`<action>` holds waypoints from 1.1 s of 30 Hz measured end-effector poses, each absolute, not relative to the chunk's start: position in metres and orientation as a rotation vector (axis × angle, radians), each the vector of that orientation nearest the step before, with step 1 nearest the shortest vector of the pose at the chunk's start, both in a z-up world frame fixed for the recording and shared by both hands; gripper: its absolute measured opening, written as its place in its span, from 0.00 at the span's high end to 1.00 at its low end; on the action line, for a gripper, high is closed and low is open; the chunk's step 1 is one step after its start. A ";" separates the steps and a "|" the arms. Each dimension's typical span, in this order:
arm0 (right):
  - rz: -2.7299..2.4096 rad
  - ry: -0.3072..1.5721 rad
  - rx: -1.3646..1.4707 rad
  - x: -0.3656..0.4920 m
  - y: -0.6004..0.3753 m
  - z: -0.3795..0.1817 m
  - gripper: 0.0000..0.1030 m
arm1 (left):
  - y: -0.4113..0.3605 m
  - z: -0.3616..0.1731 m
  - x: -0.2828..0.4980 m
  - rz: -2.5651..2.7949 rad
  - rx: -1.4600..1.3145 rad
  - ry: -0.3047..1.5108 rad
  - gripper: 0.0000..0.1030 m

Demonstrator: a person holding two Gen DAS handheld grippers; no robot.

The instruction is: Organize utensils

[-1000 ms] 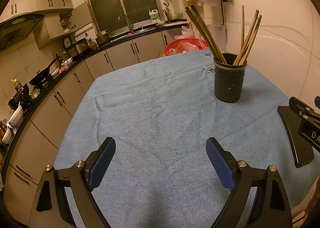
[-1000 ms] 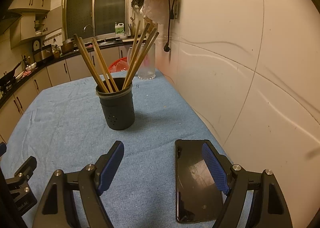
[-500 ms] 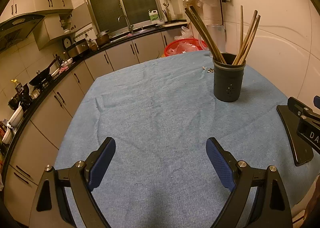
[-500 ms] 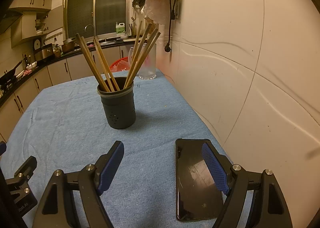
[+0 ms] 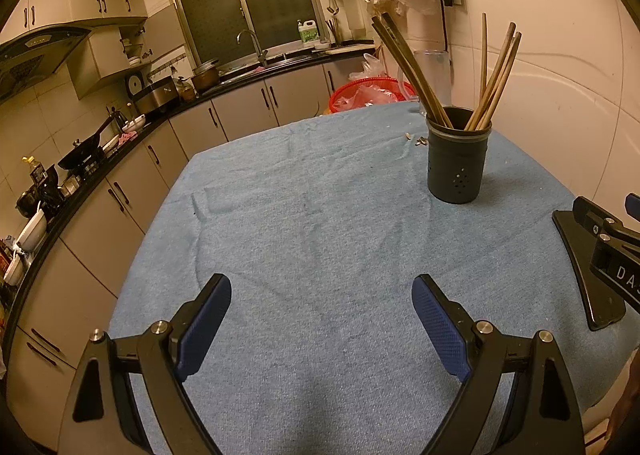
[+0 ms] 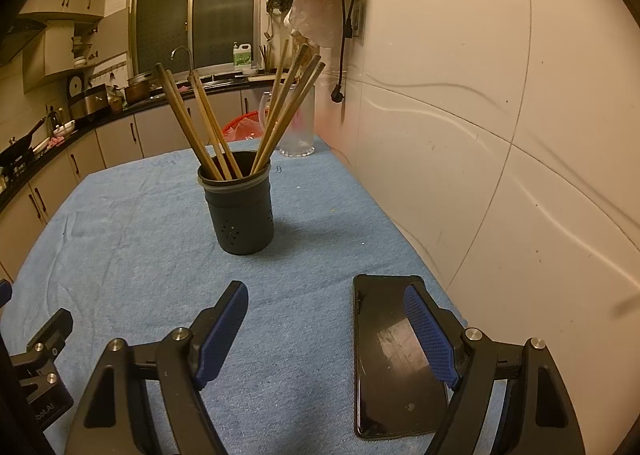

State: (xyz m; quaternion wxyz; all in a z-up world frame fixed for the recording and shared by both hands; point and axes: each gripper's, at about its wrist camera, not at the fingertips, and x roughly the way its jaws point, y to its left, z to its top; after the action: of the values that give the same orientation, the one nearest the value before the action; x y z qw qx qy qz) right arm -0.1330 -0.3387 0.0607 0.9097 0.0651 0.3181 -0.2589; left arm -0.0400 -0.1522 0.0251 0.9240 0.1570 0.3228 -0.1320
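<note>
We see nothing changed since a second ago: the dark cylindrical holder [image 6: 241,211] of wooden chopsticks [image 6: 208,127] stands on the blue-clothed bench [image 5: 320,223]. Left tongs [image 5: 322,321] and right tongs [image 6: 326,329], near the holder, stay wide open, empty.

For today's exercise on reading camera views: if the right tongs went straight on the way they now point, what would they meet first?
Most likely the blue cloth short of the dark chopstick holder, since the open right tongs tilt downward. The holder stands just left of centre beyond; depth is uncertain.
</note>
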 end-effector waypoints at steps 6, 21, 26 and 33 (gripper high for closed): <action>-0.532 0.655 0.131 -0.134 -0.338 0.061 0.20 | -0.152 0.025 -0.041 -0.273 0.320 0.663 0.11; -0.530 0.654 0.123 -0.135 -0.333 0.063 0.20 | -0.147 0.026 -0.043 -0.267 0.308 0.659 0.11; -0.526 0.655 0.120 -0.135 -0.331 0.064 0.20 | -0.142 0.027 -0.043 -0.263 0.295 0.658 0.11; -0.516 0.656 0.114 -0.135 -0.328 0.065 0.20 | -0.136 0.029 -0.044 -0.259 0.282 0.656 0.11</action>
State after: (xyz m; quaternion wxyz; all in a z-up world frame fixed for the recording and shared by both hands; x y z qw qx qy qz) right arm -0.1345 -0.3277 0.0646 0.9127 0.0552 0.3183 -0.2504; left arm -0.0442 -0.1356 0.0288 0.9288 0.1378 0.3200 -0.1264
